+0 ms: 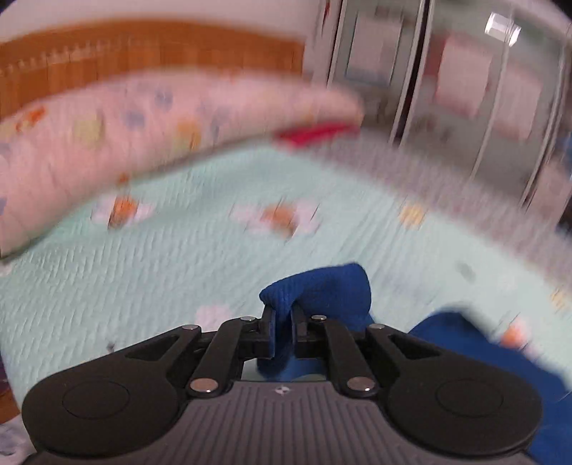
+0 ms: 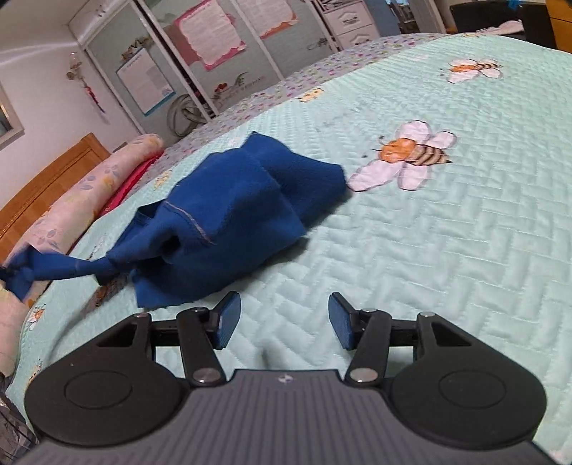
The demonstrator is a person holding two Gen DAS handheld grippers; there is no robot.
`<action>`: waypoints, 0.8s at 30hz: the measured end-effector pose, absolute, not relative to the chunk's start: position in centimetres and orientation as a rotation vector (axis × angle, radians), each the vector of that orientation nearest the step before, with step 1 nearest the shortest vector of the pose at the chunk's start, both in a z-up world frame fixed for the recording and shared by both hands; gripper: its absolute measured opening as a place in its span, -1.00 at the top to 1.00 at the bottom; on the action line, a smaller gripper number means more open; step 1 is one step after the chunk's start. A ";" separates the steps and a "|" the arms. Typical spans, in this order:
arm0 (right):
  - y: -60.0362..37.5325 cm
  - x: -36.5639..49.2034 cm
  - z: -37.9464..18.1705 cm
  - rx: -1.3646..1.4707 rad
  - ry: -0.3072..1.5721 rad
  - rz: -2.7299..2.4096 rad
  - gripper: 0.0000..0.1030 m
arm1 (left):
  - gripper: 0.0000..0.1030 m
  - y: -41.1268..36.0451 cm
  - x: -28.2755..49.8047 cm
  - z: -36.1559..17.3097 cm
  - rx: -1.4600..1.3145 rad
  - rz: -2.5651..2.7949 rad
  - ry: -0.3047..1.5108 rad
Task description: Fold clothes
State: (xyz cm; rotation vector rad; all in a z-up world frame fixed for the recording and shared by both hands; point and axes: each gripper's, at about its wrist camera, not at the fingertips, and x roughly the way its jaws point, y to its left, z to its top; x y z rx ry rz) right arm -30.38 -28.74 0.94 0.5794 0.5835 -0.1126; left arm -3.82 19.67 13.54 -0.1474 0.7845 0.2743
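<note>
- Blue garment (image 2: 232, 214): crumpled heap on the mint quilted bedspread (image 2: 447, 250), lying left of centre in the right wrist view, just left of a bee appliqué (image 2: 407, 157). Pale stitched seam visible across the front fold.
- One part of the garment is drawn out into a twisted strip running to the far left edge of the right wrist view, lifted off the bedspread; the bunched end is blurred there.
- Left gripper (image 1: 284, 322): jaws nearly together, clamped on a fold of the blue fabric, which bulges up above the fingers. More blue cloth trails lower right in the left wrist view.
- Right gripper (image 2: 284, 322): jaws spread wide, nothing between them. It hovers over bare bedspread just beside the near edge of the garment; left finger pad (image 2: 227, 320) near the cloth, contact cannot be told.
- Left wrist view heavily motion-blurred; background detail poor.
- Pink floral bolster (image 2: 82, 200) along the head of the bed, red fabric (image 2: 128, 182) beside it, wooden headboard (image 2: 46, 179) behind.
- Wardrobe doors (image 2: 178, 71) with posters beyond the far edge of the bed; white drawers (image 2: 352, 21) further right.
</note>
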 end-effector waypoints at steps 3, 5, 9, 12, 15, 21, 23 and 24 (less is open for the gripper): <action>-28.1 -29.7 1.1 0.576 0.590 -0.089 -0.07 | 0.57 18.7 -3.2 7.1 -0.016 0.244 1.036; -27.9 -29.4 1.2 0.567 0.593 -0.082 -0.07 | 0.34 18.5 -5.0 4.9 -0.011 0.299 1.053; -28.1 -29.5 1.9 0.534 0.582 -0.087 -0.07 | -0.05 20.9 -10.8 4.4 -0.329 0.513 0.948; -28.8 -29.6 1.8 0.529 0.574 -0.103 -0.08 | 0.06 19.0 -15.1 4.9 -0.467 0.435 0.877; -29.2 -29.3 1.3 0.542 0.573 -0.115 -0.08 | 0.06 10.9 -16.7 5.4 -0.290 0.051 0.882; -28.7 -29.3 0.7 0.575 0.570 -0.089 -0.08 | 0.05 -2.1 -17.5 4.5 -0.011 -0.383 0.856; -28.6 -29.6 0.8 0.573 0.569 -0.074 -0.08 | 0.05 -4.0 -16.7 3.9 0.029 -0.387 0.847; -28.6 -29.7 0.8 0.574 0.569 -0.068 -0.08 | 0.05 -4.2 -16.2 3.6 0.031 -0.376 0.845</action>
